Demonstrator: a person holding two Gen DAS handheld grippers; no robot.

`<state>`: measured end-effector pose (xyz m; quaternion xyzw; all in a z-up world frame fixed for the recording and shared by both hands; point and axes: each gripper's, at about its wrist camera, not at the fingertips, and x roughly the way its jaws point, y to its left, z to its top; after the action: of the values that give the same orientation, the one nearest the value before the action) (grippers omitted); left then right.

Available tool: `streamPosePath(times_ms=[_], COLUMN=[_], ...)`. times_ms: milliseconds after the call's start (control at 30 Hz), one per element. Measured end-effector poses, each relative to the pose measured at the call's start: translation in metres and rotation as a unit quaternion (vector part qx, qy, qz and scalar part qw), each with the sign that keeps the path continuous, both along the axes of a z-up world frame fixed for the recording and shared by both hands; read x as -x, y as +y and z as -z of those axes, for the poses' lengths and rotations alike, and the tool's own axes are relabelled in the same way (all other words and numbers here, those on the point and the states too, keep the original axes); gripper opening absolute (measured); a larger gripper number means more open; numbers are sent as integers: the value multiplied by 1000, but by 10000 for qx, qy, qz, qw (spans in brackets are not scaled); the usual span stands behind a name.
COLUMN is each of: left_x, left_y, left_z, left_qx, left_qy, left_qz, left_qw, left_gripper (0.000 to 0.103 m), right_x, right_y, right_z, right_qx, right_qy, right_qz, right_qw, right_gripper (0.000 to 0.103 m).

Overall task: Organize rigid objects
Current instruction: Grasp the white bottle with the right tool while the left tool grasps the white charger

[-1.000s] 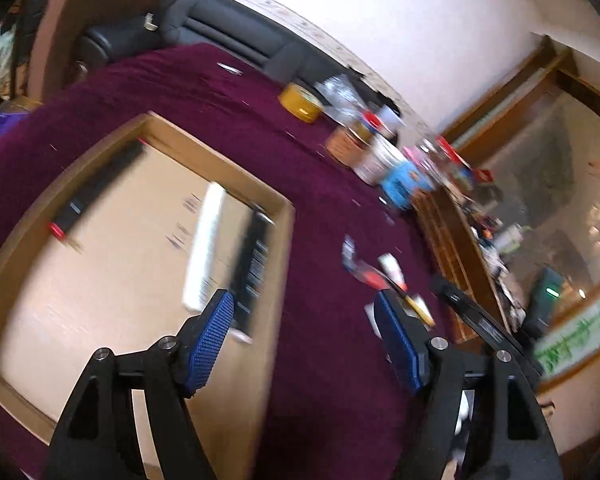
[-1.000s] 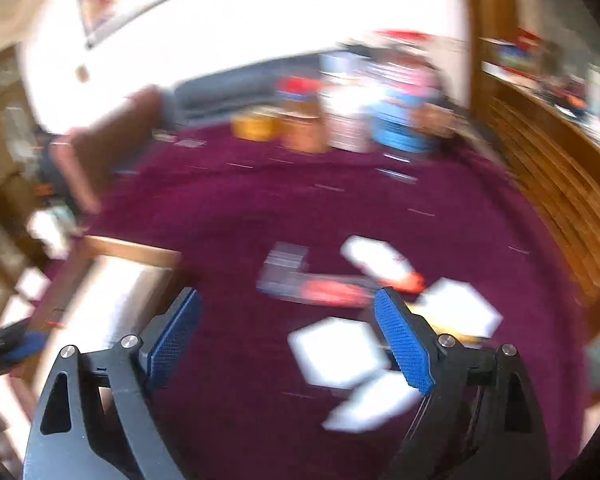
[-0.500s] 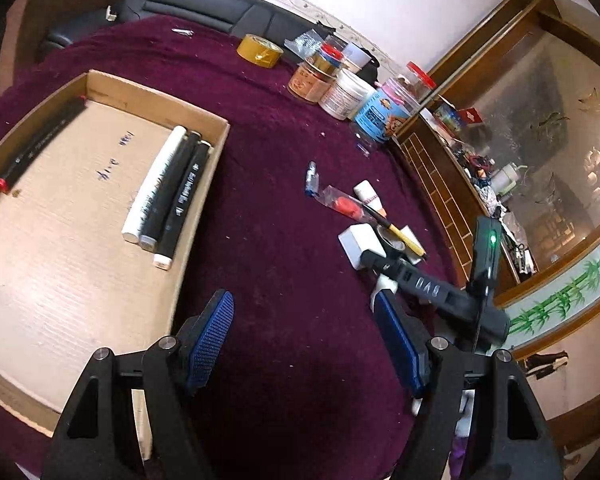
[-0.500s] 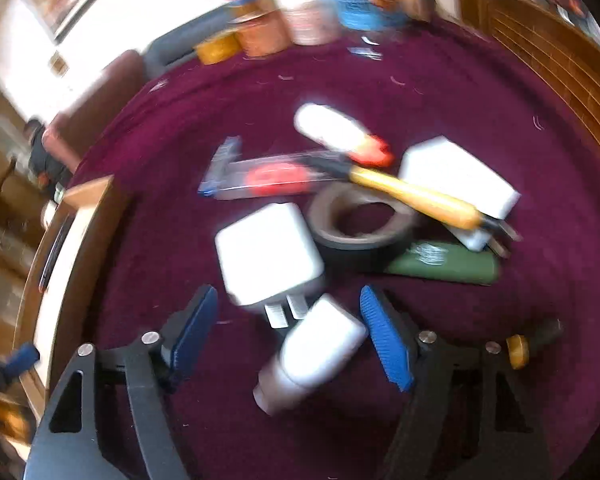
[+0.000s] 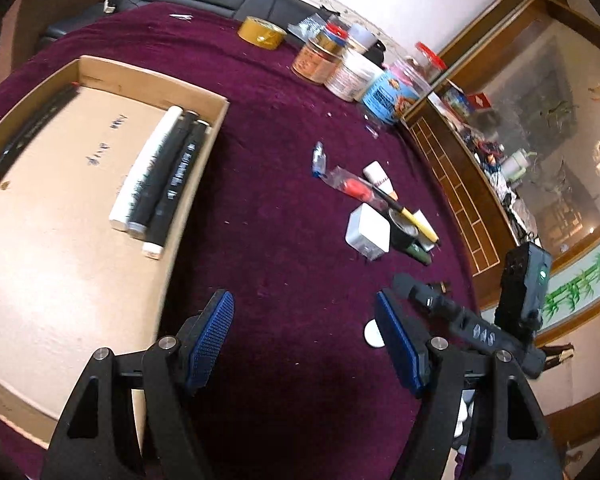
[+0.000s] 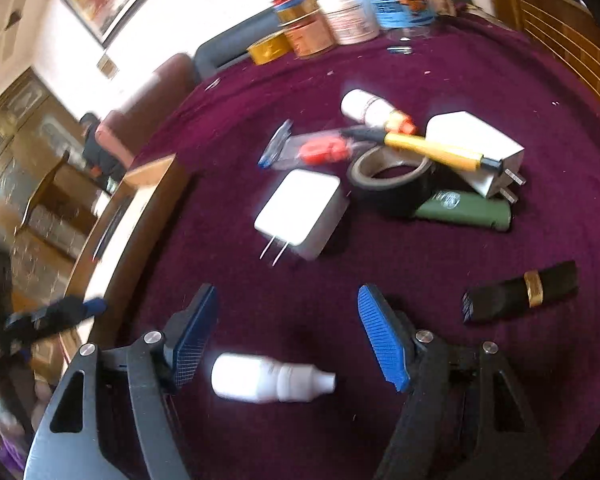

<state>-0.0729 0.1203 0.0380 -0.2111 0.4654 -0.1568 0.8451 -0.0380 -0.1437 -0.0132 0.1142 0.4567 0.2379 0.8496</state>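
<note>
A shallow cardboard tray lies at the left and holds a white marker, two black ones beside it, and a black pen along its far side. My left gripper stands open above bare cloth beside the tray's right wall, holding nothing. My right gripper is open low over the cloth. A small white bottle lies on its side between the fingers, and neither pad touches it. Beyond it lies a loose pile: a white charger, a black tape roll, a yellow-handled tool and a green lighter.
A black tube with a gold band lies right of my right gripper. A second charger and a red-capped white tube sit in the pile. Jars and yellow tape line the far table edge. A wooden cabinet stands to the right.
My right gripper has dropped toward the cloth and tipped down, its jaws have narrowed, and the white bottle now lies between them. My left gripper has shifted from over the tray to the cloth beside it.
</note>
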Motion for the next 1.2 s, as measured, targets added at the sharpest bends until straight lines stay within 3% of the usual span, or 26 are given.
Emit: streamPosePath(times_ms=[200,300,367,533,733,933,1200], left_x=[-8,-13,-18,-37,-75,-101,-108], left_y=[-17,-24,-31,-58,-116,-153,-162], left_z=[4,2,-1,-4,20,35,40], left_qx=[-152,-291,-493,-970,-1629,-2221,-2374], left_qy=[112,111,45,-73,-95,-182,-315], left_qz=[64,99,125,356,884,1054,1041], left_qw=[9998,9995,9987,9946,9826,9691,9653], left_gripper=[67,67,67,67,67,68,68], right_x=[20,25,30,41,40,40,38], right_y=[31,39,41,18,-18,-27,-31], right_z=[4,6,9,7,9,9,9], right_qx=[773,1238,1647,1804,993,615,351], right_qy=[-266,-320,-396,-440,-335,-282,-228], right_qz=[-601,-629,-573,-377,-137,-127,-124], right_qw=[9948,9898,9839,9819,9944,9976,9990], right_gripper=[72,72,58,58,58,60,61])
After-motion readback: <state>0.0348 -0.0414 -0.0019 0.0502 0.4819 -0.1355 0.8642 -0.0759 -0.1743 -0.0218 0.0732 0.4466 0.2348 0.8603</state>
